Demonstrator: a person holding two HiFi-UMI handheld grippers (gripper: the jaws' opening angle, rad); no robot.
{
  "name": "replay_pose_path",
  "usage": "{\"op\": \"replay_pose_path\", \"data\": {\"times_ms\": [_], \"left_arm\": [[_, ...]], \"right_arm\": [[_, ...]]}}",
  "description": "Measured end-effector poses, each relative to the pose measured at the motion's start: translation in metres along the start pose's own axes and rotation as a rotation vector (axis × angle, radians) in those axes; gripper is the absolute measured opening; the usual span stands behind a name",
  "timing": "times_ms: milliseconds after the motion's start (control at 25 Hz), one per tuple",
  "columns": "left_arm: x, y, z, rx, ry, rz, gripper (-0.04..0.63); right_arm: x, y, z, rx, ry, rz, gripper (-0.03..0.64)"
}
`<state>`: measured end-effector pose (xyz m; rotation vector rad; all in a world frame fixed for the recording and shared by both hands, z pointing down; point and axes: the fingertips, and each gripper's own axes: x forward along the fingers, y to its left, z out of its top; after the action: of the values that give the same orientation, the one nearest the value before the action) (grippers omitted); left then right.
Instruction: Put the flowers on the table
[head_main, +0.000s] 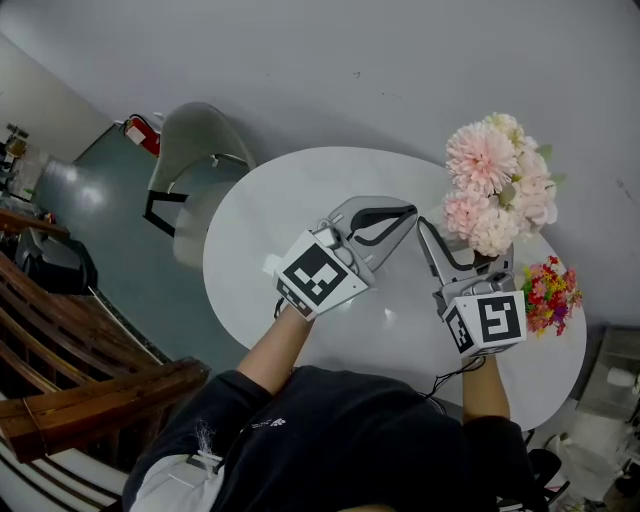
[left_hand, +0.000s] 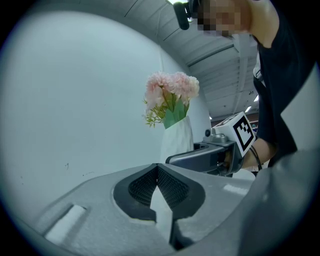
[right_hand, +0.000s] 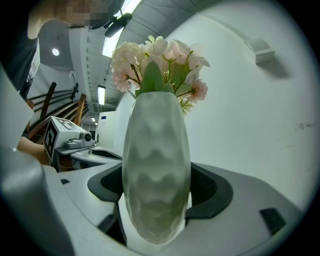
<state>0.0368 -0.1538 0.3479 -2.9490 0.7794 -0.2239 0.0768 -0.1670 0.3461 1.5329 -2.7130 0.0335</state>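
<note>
A bunch of pink flowers stands in a white dimpled vase. My right gripper is shut on the vase, one jaw on each side of its body, at the right side of the white oval table. In the head view the blooms hide the vase, so I cannot tell whether its base touches the table. My left gripper is shut with nothing in it, its tips just left of the vase. The left gripper view shows the flowers and vase ahead of its jaws.
A small bunch of red, yellow and pink flowers lies on the table's right end, beside my right gripper. A grey chair stands beyond the table's far left edge. Wooden furniture is at the left. A wall runs behind the table.
</note>
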Motion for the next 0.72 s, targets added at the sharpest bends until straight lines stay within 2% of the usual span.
{"op": "replay_pose_path", "data": {"times_ms": [280, 720], "left_arm": [[0.0002, 0.0017, 0.0020, 0.013, -0.003, 0.004, -0.003], [0.0025, 0.0003, -0.0007, -0.005, 0.003, -0.003, -0.003]], "right_arm": [[0.0015, -0.0009, 0.0002, 0.007, -0.014, -0.002, 0.371], [0.0015, -0.0027, -0.0029, 0.000, -0.003, -0.004, 0.371]]}}
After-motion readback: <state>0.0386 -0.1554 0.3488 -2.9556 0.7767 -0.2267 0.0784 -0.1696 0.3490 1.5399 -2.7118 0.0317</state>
